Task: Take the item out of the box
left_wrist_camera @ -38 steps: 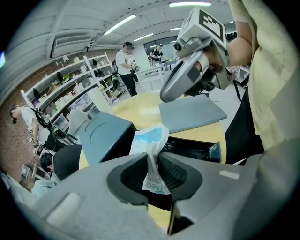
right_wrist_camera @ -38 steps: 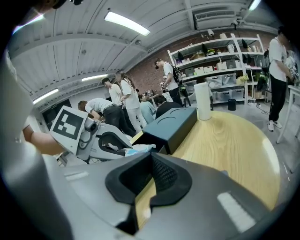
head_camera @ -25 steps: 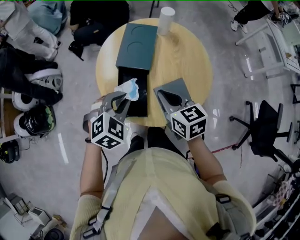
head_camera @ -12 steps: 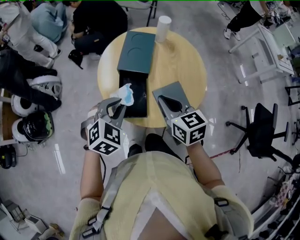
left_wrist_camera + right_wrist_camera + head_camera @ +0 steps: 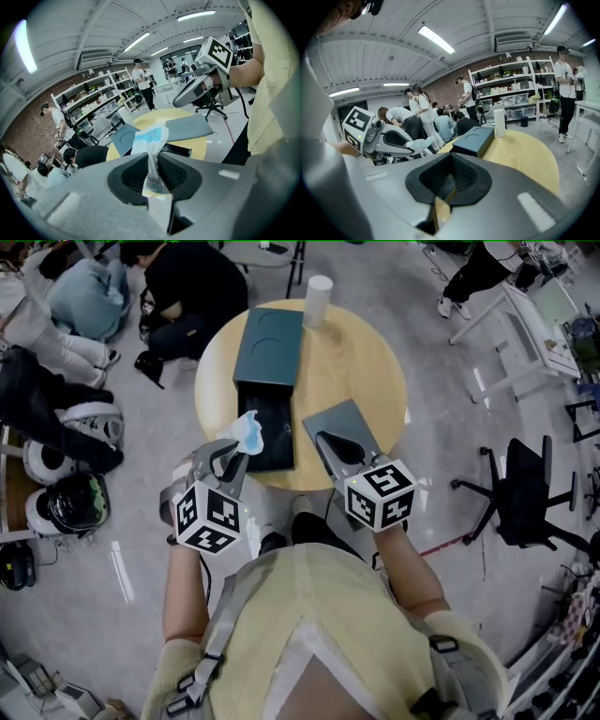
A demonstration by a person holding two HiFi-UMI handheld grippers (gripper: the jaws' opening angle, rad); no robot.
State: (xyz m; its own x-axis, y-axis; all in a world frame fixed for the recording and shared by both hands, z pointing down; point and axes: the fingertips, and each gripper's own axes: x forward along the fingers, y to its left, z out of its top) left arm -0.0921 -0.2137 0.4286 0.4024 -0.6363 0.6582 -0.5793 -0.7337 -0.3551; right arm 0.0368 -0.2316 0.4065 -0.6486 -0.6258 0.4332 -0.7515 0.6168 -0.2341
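Item: white-and-blue packet (image 5: pixel 247 430), just beside the open box (image 5: pixel 277 442)
Left hand-held gripper (image 5: pixel 233 449): clamped on the packet
Right hand-held gripper (image 5: pixel 330 440): closed, empty

Indoor scene, bright, even overhead light; shadows faint and diffuse.

Head view:
- centre sharp, strong barrel bend toward edges
- pale streaks of glare on glossy floor (image 5: pixel 120 570)
- table (image 5: pixel 366 371) top evenly lit, no hot spots
- thin green line along top edge

Gripper views:
- fisheye circle, black corners
- ceiling strip light (image 5: pixel 23 44) blown out, flaring white
- second strip light (image 5: pixel 436 39) also clipped
- nearest grey foreground soft, out of focus
- white packet (image 5: pixel 151 140) fairly sharp, light shining through
- far background clear but small, curved
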